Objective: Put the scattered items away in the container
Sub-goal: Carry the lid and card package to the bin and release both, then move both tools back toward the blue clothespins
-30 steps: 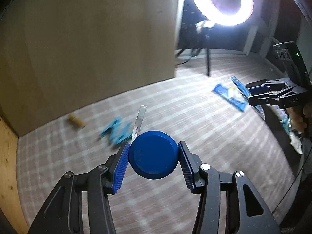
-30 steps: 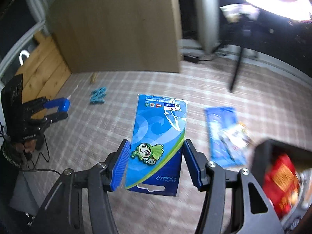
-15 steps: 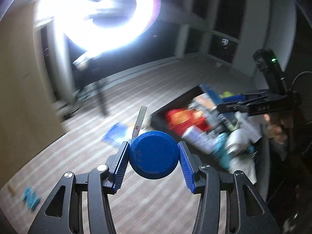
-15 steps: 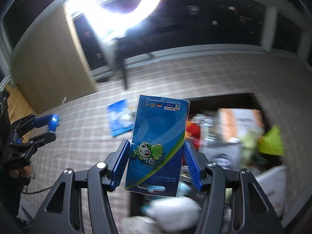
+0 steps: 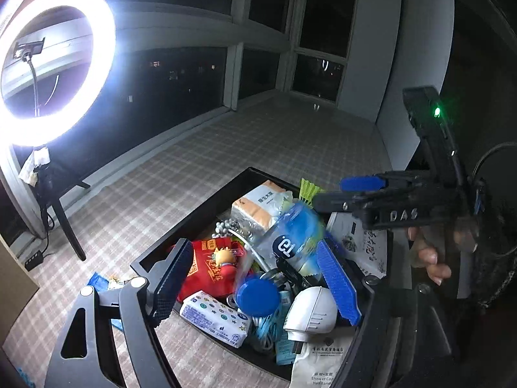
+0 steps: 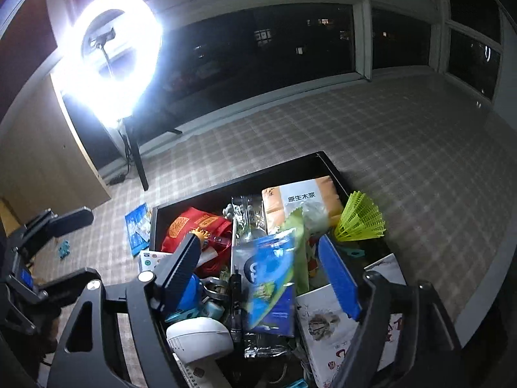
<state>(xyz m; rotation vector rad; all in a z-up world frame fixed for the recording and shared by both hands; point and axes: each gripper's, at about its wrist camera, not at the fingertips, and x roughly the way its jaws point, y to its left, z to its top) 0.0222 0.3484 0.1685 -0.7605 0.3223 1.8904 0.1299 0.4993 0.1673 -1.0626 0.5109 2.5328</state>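
Two tools, both with jaws just opened, nothing clamped. Left tool (image 5: 258, 281): one blue round disc (image 5: 257, 294) loose below it, over one black container (image 5: 206, 200). Right tool (image 6: 268, 274): one blue card packet (image 6: 271, 278) loose between pads, over same container. One blue packet (image 6: 137, 226) on floor beside it.

A ring light (image 5: 55, 68) is glowing brightly on its black stand (image 5: 66, 223) over the checked floor (image 6: 404, 148), and dark windows (image 6: 258, 45) are showing distant building lights.
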